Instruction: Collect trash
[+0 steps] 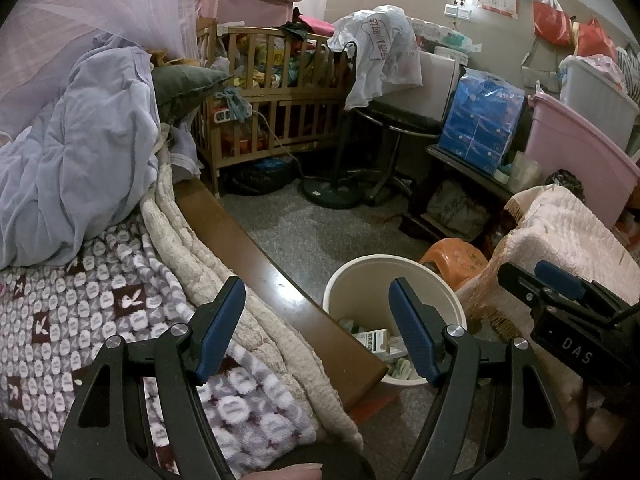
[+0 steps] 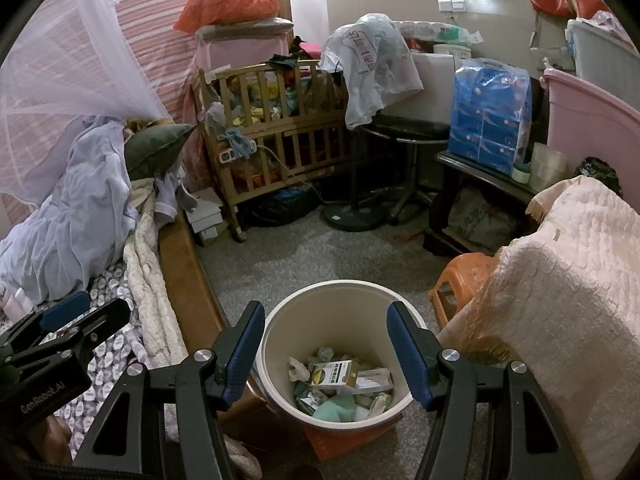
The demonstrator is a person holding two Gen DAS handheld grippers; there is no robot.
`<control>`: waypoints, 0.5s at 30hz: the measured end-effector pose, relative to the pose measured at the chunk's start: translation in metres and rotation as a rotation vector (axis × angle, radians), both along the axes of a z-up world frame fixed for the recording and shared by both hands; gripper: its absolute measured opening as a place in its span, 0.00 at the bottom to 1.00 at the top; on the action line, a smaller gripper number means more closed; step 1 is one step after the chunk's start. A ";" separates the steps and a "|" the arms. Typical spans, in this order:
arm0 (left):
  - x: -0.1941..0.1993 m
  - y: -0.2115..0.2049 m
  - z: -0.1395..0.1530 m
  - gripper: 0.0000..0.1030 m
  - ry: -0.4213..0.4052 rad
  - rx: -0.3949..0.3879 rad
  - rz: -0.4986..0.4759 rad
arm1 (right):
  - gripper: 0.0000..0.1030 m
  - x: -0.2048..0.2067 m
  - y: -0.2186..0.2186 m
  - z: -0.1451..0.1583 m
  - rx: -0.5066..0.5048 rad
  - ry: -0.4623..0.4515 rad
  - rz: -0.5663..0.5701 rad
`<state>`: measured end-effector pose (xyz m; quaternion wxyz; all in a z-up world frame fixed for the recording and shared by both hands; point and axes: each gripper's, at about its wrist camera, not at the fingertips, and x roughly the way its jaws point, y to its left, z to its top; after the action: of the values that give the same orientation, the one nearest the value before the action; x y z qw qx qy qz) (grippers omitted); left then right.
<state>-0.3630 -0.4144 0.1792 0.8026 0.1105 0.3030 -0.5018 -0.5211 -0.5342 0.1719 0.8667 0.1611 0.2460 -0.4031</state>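
A cream round trash bin (image 2: 280, 320) stands on the floor beside the bed, holding a small printed carton (image 2: 334, 374), crumpled paper and green scraps. It also shows in the left wrist view (image 1: 360, 268). My right gripper (image 2: 326, 312) is open and empty, hovering above the bin's mouth. My left gripper (image 1: 318, 288) is open and empty, over the bed's wooden edge (image 1: 256, 248) just left of the bin. The right gripper's body shows at the right in the left wrist view (image 1: 560, 300).
The bed with a patterned blanket (image 1: 100, 312) and lilac sheet lies left. An orange stool (image 2: 464, 276) and a chair draped in a pink quilt (image 2: 560, 300) stand right of the bin. A wooden crib (image 2: 276, 128), a black stool, a blue tissue pack and a pink tub crowd the back.
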 end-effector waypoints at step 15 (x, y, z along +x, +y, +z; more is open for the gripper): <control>-0.002 -0.003 -0.004 0.71 -0.002 0.006 -0.009 | 0.60 -0.001 -0.002 0.000 0.004 0.001 0.000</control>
<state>-0.3651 -0.4171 0.1755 0.8004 0.1145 0.3033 -0.5042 -0.5217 -0.5357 0.1716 0.8663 0.1627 0.2470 -0.4025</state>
